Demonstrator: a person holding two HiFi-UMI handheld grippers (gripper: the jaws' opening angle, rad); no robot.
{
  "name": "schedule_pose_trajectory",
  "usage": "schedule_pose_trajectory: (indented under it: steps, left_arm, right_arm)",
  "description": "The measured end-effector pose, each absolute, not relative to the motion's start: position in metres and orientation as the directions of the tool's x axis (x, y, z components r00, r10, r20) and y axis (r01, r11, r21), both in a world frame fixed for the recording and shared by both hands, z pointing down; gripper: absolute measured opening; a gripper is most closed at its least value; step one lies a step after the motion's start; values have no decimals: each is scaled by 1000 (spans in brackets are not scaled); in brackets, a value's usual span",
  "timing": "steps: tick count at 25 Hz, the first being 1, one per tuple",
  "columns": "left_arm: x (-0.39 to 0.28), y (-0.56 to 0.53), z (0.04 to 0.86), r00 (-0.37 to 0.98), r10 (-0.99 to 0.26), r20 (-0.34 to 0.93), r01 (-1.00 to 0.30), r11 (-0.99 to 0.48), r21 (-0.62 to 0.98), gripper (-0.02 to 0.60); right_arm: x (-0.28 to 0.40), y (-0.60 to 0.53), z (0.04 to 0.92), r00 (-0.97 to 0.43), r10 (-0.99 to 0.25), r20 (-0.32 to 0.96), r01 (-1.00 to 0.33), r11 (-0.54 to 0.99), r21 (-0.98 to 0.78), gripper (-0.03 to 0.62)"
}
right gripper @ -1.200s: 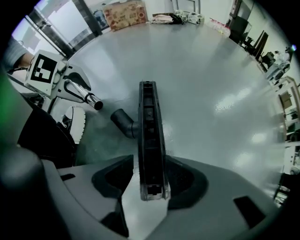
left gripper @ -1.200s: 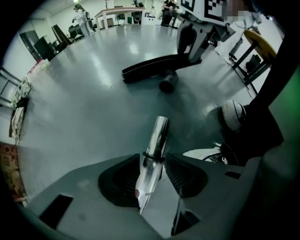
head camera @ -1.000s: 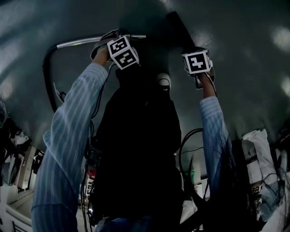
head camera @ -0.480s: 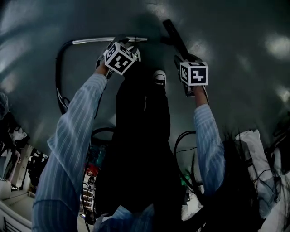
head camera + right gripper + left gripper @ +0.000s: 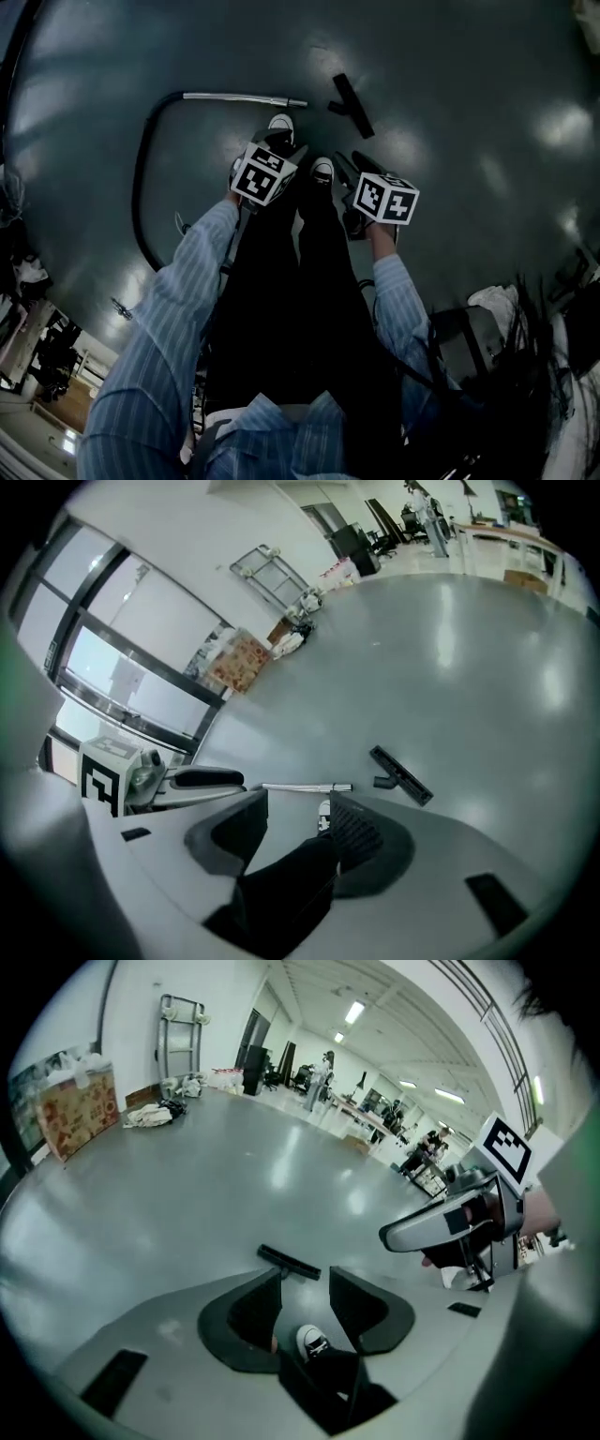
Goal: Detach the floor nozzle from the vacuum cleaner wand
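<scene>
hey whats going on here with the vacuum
A person stands on a grey floor with a hand-held gripper in each hand. The floor nozzle lies there, apart from the metal wand, which joins a black hose. The left hand-held gripper and the right hand-held gripper are both open and hold nothing.

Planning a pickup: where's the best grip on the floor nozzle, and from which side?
Take the nozzle by its short neck stub, likely from above, closing across it. The head is a long flat bar lying low on the floor; the stub juts sideways toward the wand and looks narrow enough to span.
</scene>
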State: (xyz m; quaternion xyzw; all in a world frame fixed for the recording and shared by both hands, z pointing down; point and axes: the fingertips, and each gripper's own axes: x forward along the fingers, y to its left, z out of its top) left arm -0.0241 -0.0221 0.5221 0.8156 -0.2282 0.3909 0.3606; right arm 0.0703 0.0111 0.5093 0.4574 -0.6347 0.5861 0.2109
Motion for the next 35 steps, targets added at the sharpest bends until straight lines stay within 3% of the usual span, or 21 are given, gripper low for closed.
schedule_pose_trajectory:
  steps: [9,20,28,35]
  left_arm:
    - [-55,25,391,559,-354,750,-816,-395,421,30]
    - [-60,75,241,567,-506,650,-820,-421,388,9]
    - [-79,142,196,594,-519,615,-802,-442,402,8]
    - [-137,229,185,611,-530,589,-788,-475,391,8]
  right_arm:
    - [67,47,391,-522,-396,755,-788,-115,-605,194]
    - [87,98,295,-476,-459,750,-794,-141,-591,66]
    - [48,132,247,-483,-494,723,-813,-53,-580,52]
    - [-15,207,226,-481,-525,702,-829,13,-559,51]
